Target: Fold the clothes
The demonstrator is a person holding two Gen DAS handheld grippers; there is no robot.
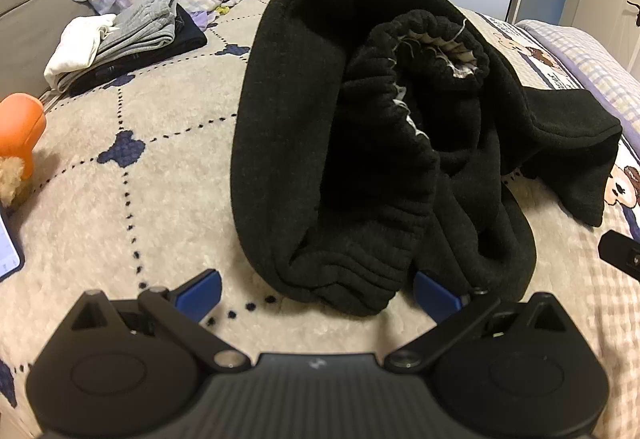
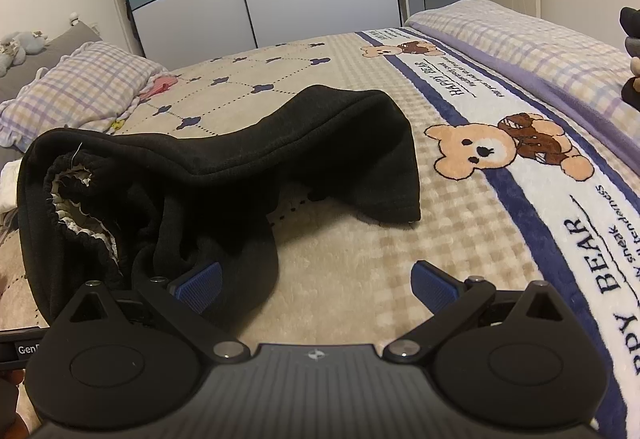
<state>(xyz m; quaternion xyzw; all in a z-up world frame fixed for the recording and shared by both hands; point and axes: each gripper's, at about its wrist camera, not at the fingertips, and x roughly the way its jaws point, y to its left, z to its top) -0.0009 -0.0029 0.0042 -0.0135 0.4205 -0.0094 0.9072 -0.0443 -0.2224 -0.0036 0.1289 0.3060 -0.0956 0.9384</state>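
Left gripper (image 1: 316, 289) gaping, right gripper (image 2: 316, 285) gaping, both empty | black sweatpants (image 1: 360, 143) lying bunched mid-bed | advise: pinching waistband (image 1: 404, 111) corners, spreading flat first.

left gripper (image 1: 316, 289) jaws spread wide | right gripper (image 2: 316, 285) jaws spread wide

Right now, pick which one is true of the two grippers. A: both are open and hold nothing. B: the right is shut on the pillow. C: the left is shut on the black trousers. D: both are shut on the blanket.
A: the left gripper and the right gripper both have their blue pads spread wide, with the black trousers lying loose on the blanket.
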